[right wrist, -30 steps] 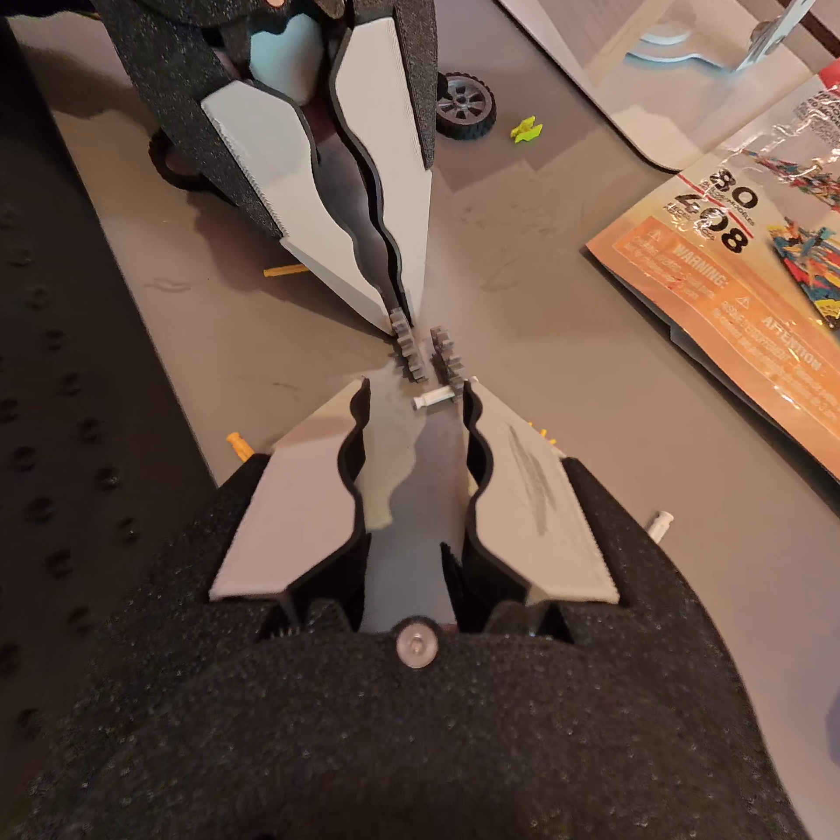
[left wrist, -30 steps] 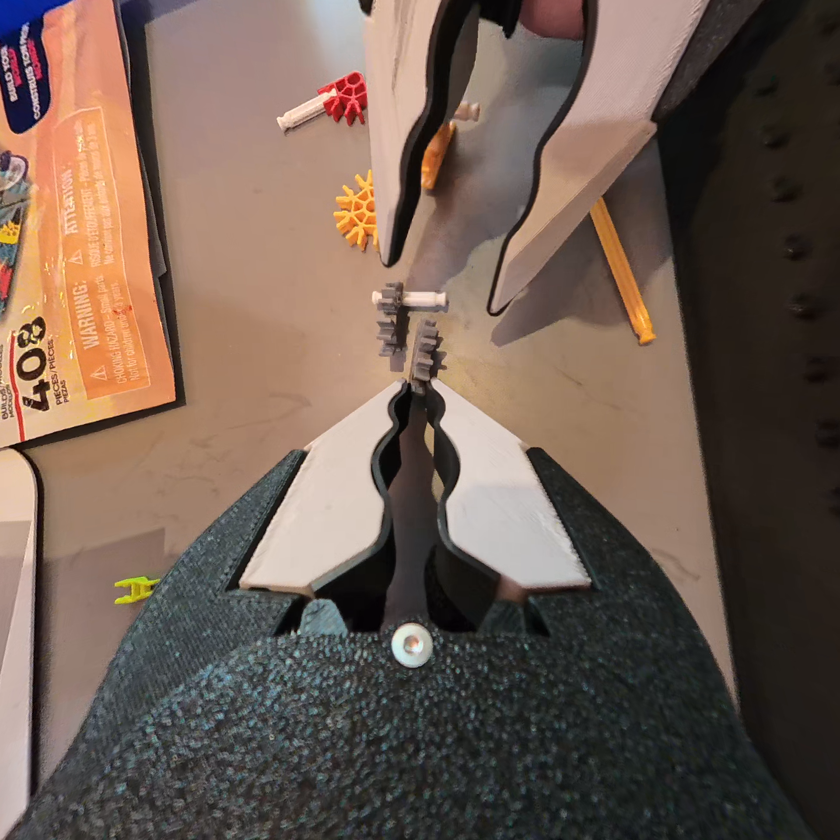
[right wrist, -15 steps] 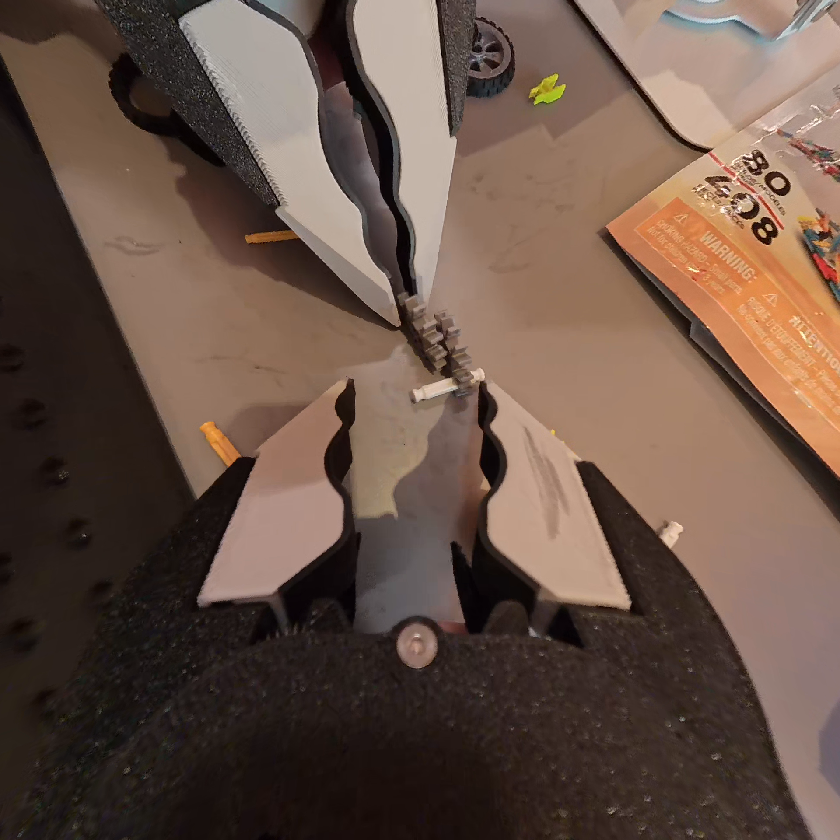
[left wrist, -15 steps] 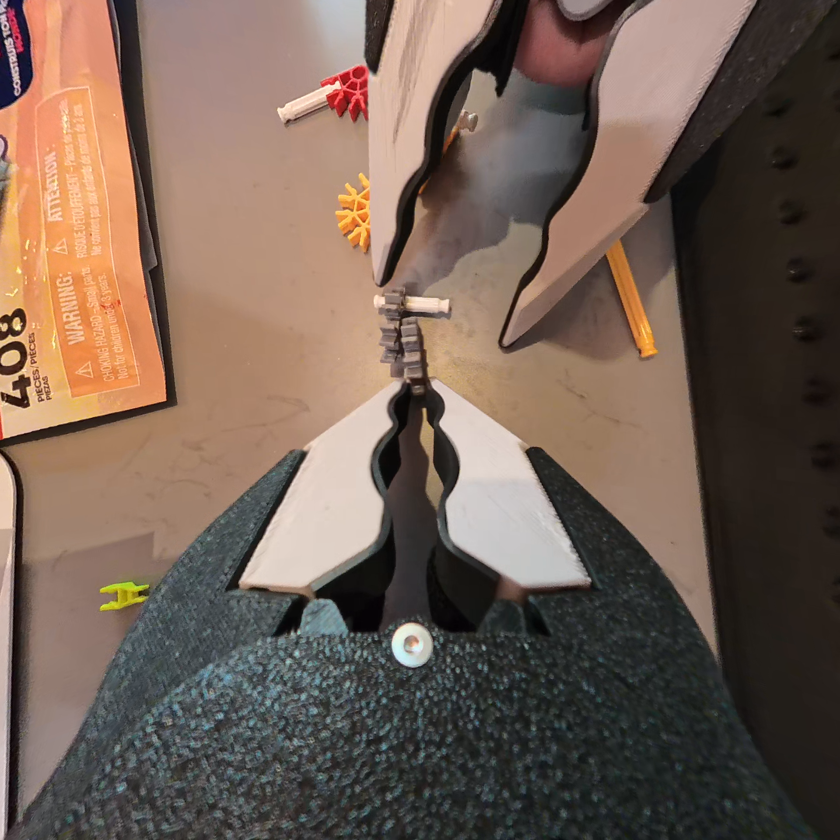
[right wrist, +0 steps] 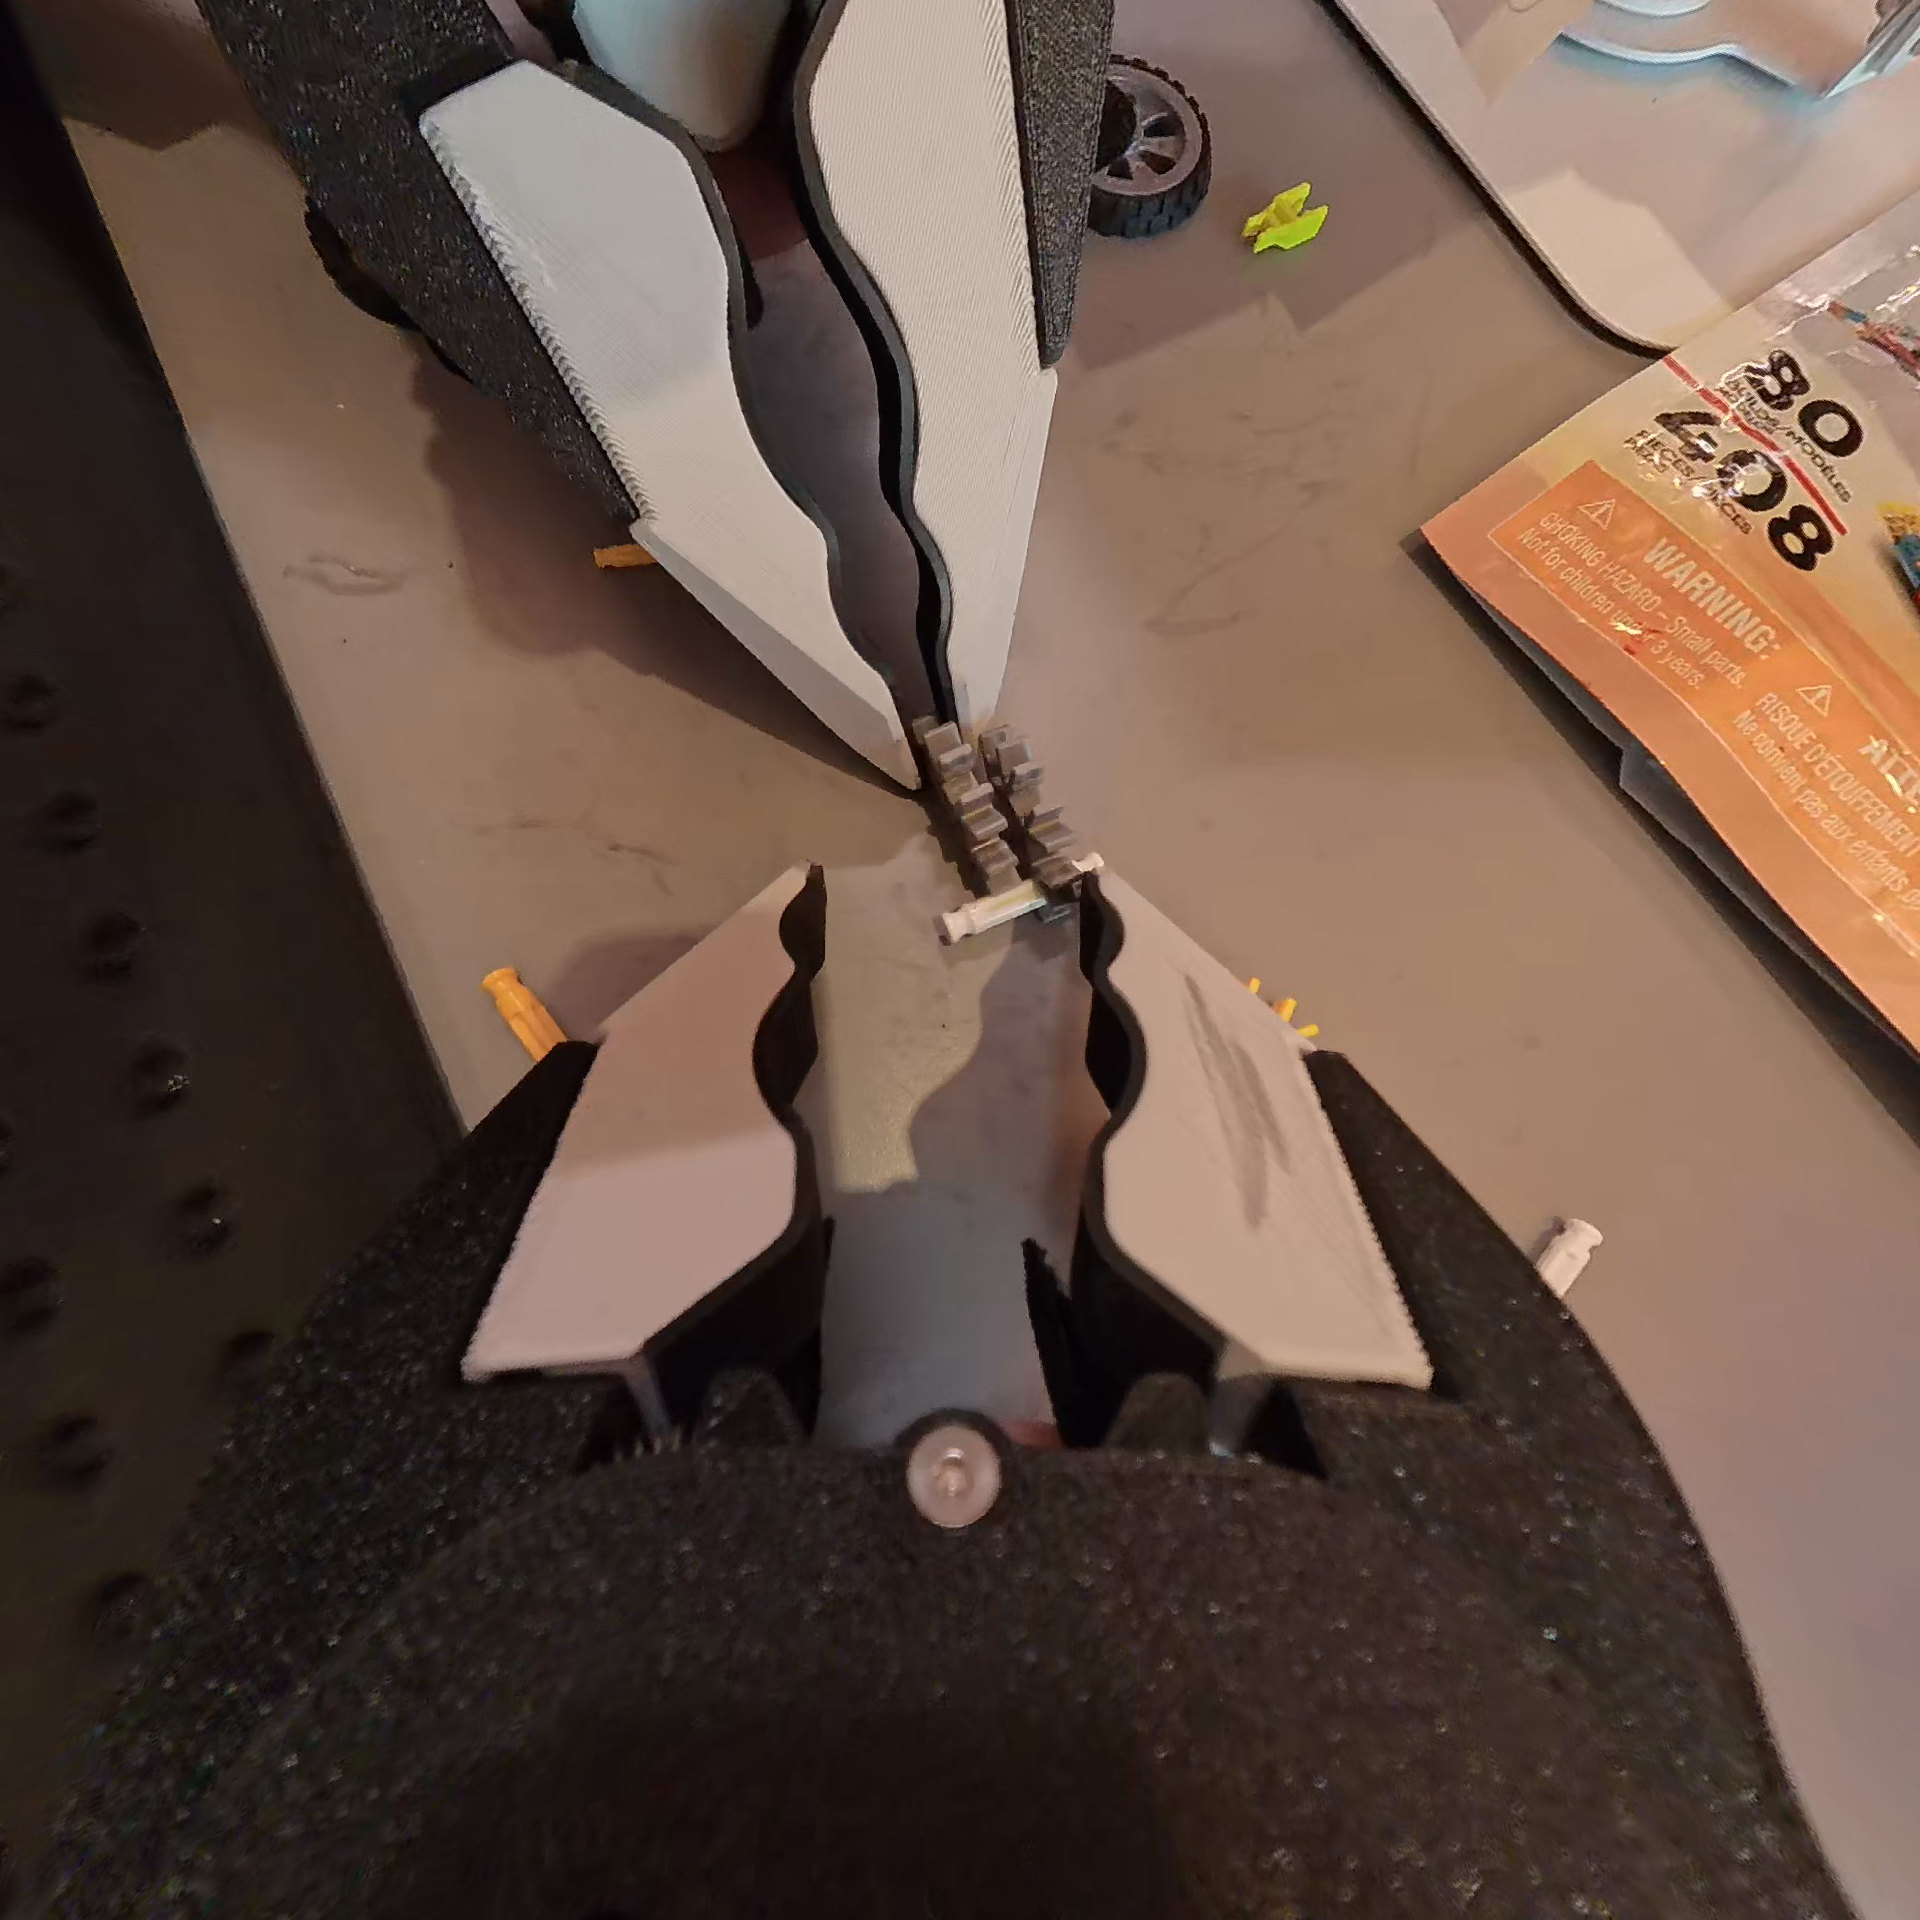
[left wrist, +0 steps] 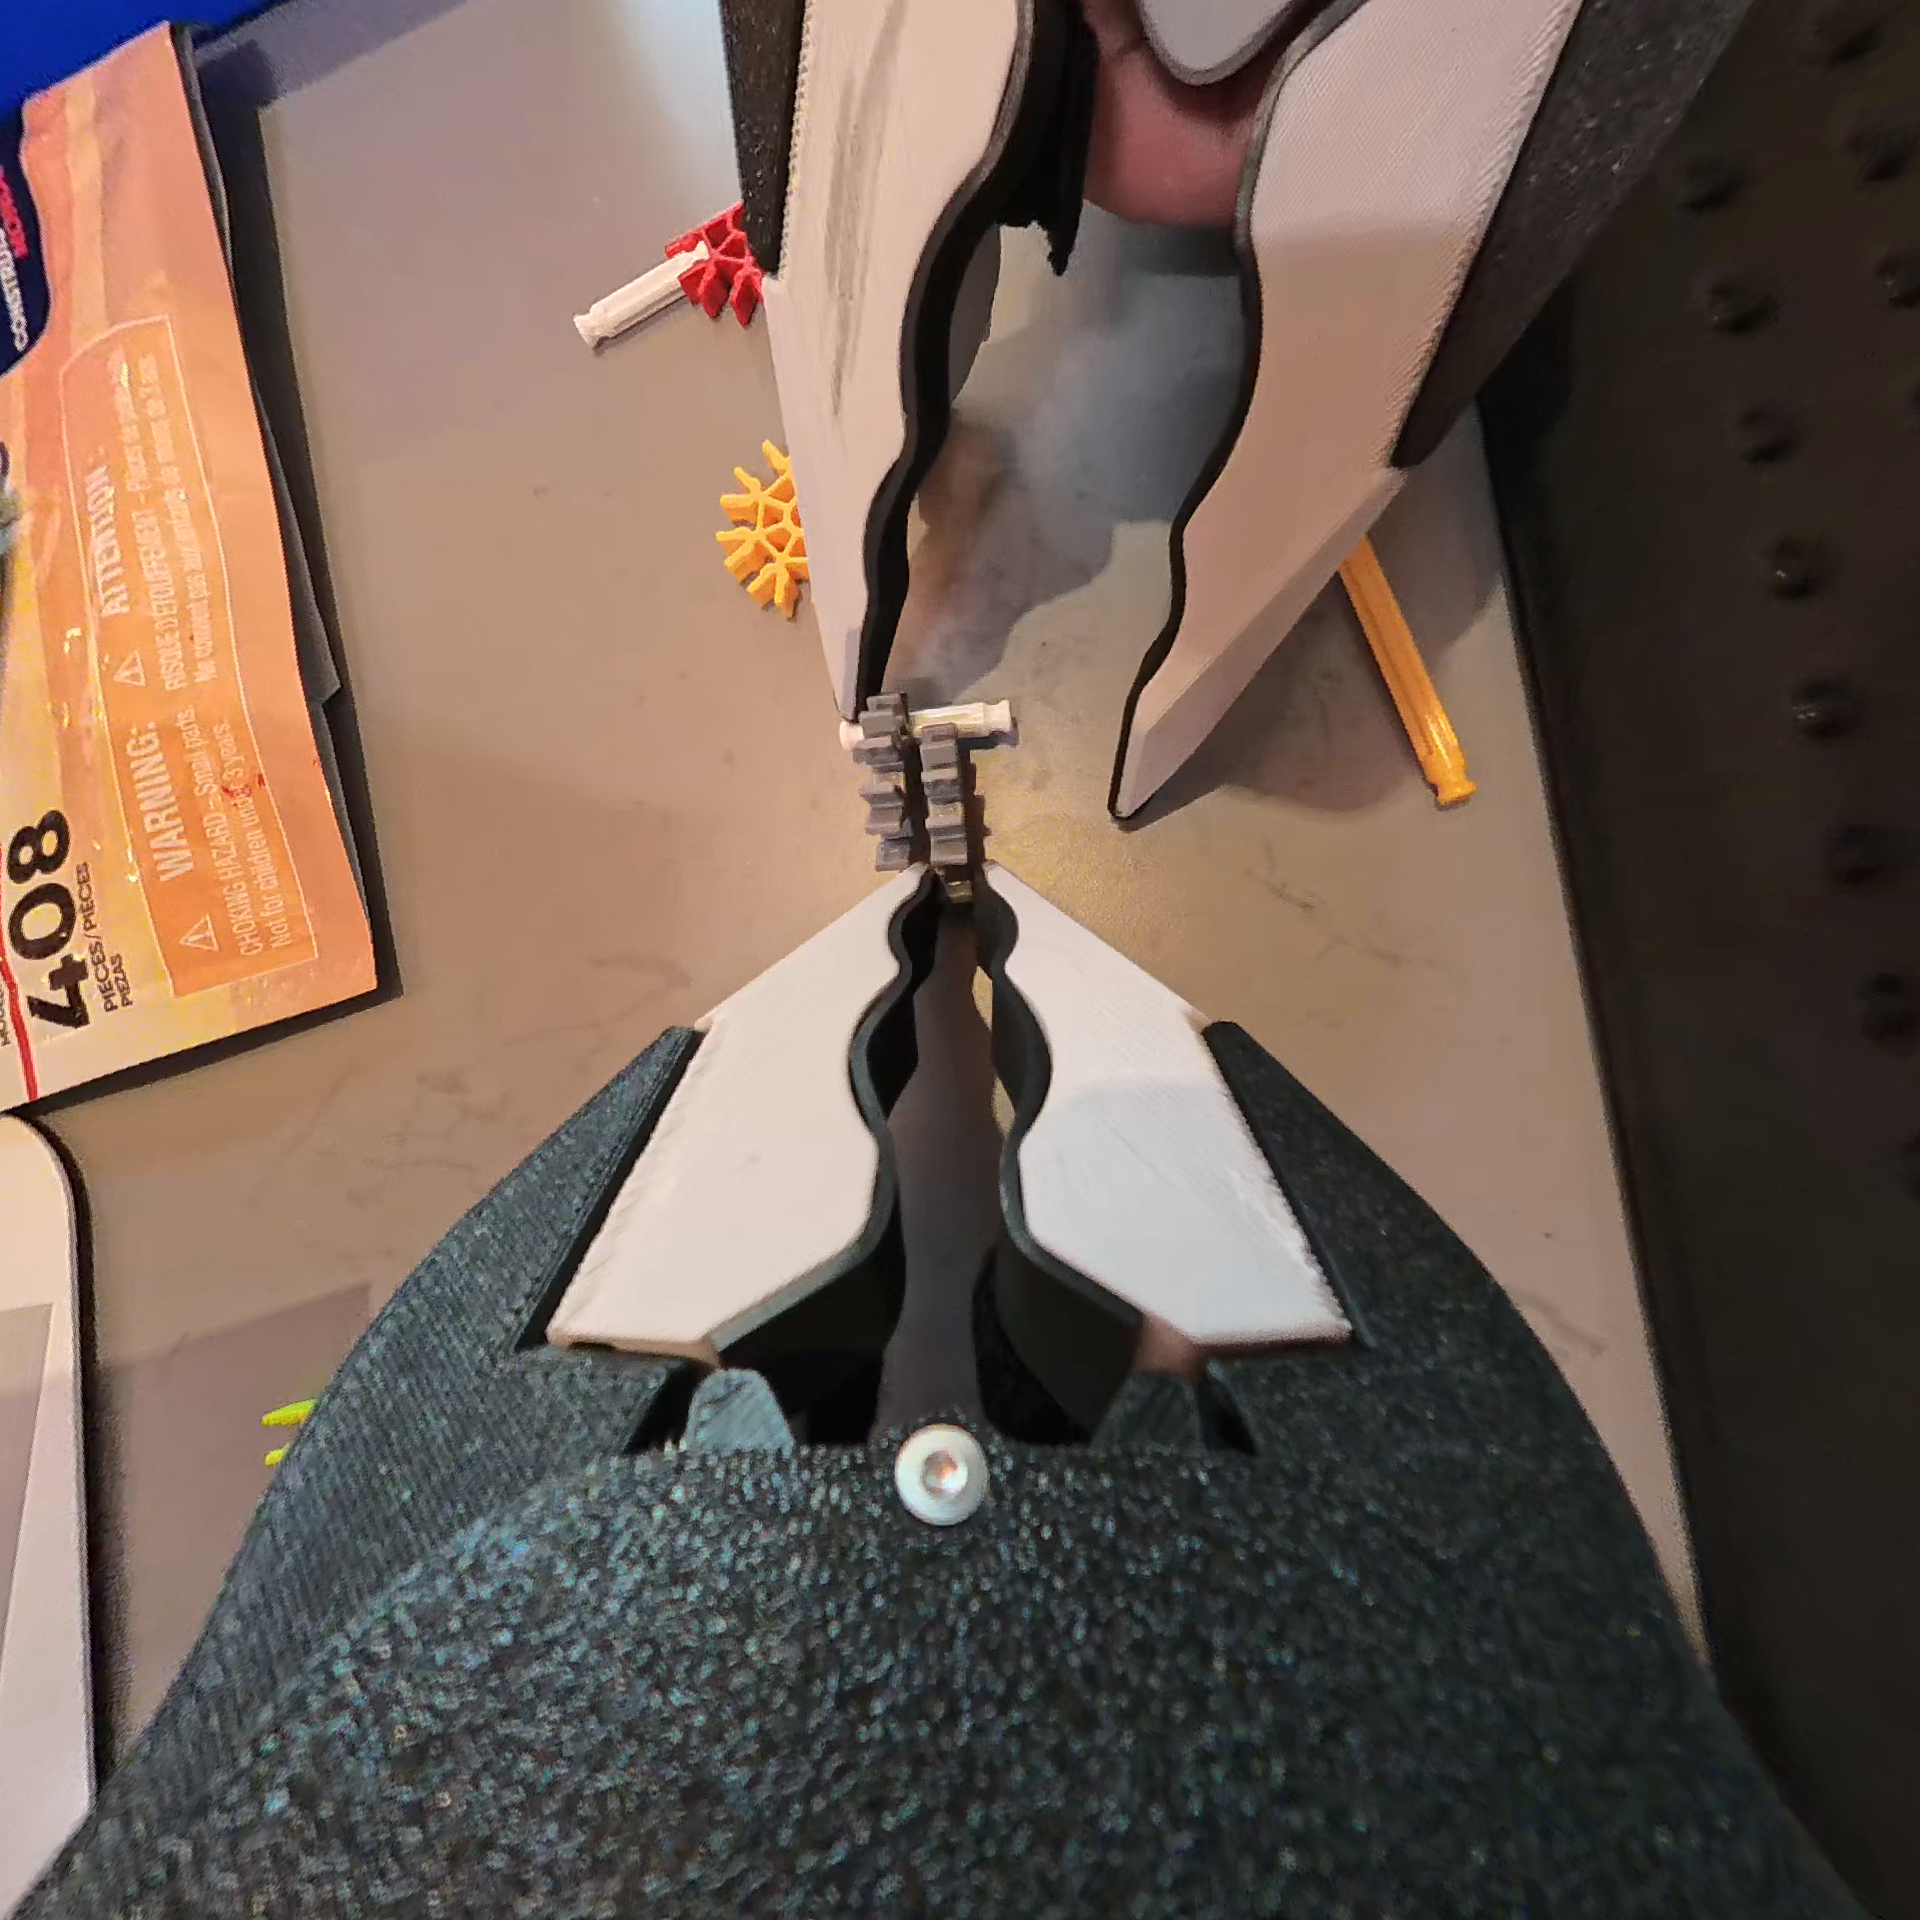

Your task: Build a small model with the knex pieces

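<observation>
Two small grey gears stand side by side above the grey tabletop [left wrist: 582, 790]. My left gripper [left wrist: 954, 878] is shut on the edge of the right-hand gear [left wrist: 951, 805]; it also shows in the right wrist view [right wrist: 940, 727]. The other gear [left wrist: 883, 774] carries a short white rod [left wrist: 966, 717] at its far end. My right gripper [right wrist: 951, 883] is open. One fingertip [right wrist: 1091, 904] touches the rod-bearing gear [right wrist: 1029, 805] beside the rod [right wrist: 987, 914]. The other fingertip stands clear to the side.
An orange printed packet [left wrist: 156, 623] lies to the left. A red connector with a white rod [left wrist: 717, 275], a yellow snowflake connector [left wrist: 764, 551] and a yellow rod [left wrist: 1403, 675] lie around the right gripper. A black wheel [right wrist: 1148, 156] and lime clip [right wrist: 1286, 218] lie behind the left gripper.
The two gears, apart a second ago, now stand close side by side. The open right gripper has come nearer, and its fingertip now touches the rod-bearing gear. The left gripper stays shut.
</observation>
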{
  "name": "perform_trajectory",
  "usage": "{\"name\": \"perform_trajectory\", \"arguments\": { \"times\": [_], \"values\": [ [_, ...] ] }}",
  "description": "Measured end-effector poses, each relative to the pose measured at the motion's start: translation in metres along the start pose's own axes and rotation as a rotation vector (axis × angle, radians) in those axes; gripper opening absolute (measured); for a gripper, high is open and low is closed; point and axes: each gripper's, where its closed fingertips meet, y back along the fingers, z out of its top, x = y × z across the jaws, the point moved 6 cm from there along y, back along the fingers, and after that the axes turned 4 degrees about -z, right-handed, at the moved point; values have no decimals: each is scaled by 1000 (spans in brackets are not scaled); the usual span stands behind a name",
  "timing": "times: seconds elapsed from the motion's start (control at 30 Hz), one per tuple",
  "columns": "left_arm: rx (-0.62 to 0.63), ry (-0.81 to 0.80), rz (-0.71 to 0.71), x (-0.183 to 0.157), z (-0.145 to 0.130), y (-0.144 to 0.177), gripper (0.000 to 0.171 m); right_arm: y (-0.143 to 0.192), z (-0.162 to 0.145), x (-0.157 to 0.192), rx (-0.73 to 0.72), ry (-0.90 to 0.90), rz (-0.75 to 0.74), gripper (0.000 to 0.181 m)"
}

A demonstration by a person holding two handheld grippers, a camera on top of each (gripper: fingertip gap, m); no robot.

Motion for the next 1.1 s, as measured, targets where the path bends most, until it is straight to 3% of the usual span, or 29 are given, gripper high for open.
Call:
{"name": "perform_trajectory", "arguments": {
  "times": [0.5, 1.1],
  "values": [
    [-9, 0, 31, 2, 0, 4, 6, 3, -1, 2, -1, 6, 1, 49],
    [-21, -37, -52, -5, 3, 1, 5, 4, -6, 0, -12, -4, 29, 41]
  ]
}}
